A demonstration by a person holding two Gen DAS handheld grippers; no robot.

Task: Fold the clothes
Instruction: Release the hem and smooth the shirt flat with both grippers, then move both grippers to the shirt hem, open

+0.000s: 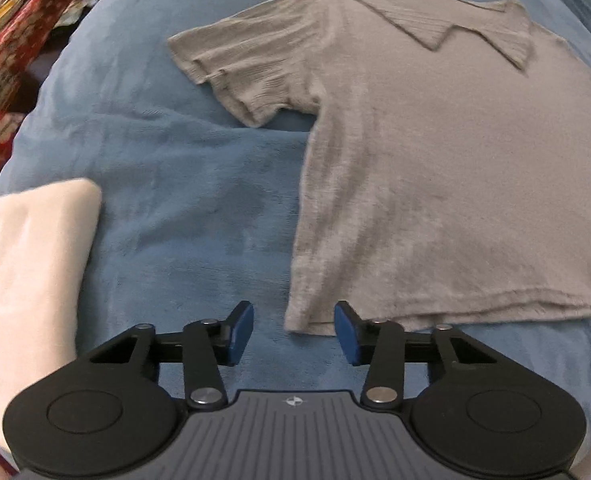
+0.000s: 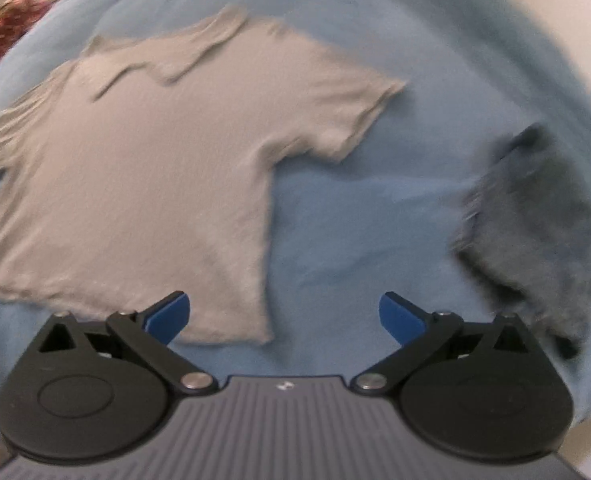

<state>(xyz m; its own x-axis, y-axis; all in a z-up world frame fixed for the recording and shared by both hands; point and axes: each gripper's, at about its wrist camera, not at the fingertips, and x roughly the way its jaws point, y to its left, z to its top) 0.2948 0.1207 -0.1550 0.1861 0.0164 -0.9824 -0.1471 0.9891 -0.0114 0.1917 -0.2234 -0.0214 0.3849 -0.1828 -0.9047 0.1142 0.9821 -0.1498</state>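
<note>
a grey short-sleeved knit shirt with a wide ribbed collar lies spread flat on a soft blue blanket, both sleeves out to the sides and the hem nearest the cameras. no fold shows in it, so by my reading this garment is at its very start: laid out and smoothed, with the sleeves, sides and final halving all left to do.

a cream-white folded cloth rests on the blanket well to the shirt's left and looks like a finished piece. a dark grey-blue crumpled garment lies apart on the right, blurred, and seems to be waiting its turn.

the left gripper hovers over the shirt's near left hem corner, its blue pads partly apart with the corner showing in the gap between them; the pads press on nothing and it carries nothing. the right gripper stands spread wide over the near right hem corner, one pad over the cloth and the other over bare blanket, also empty.

red patterned wrapping or fabric shows at the far left edge; some white marks sit on it, too blurred to read. a small round emblem on each gripper's body is the only other mark, and it carries no legible writing.
</note>
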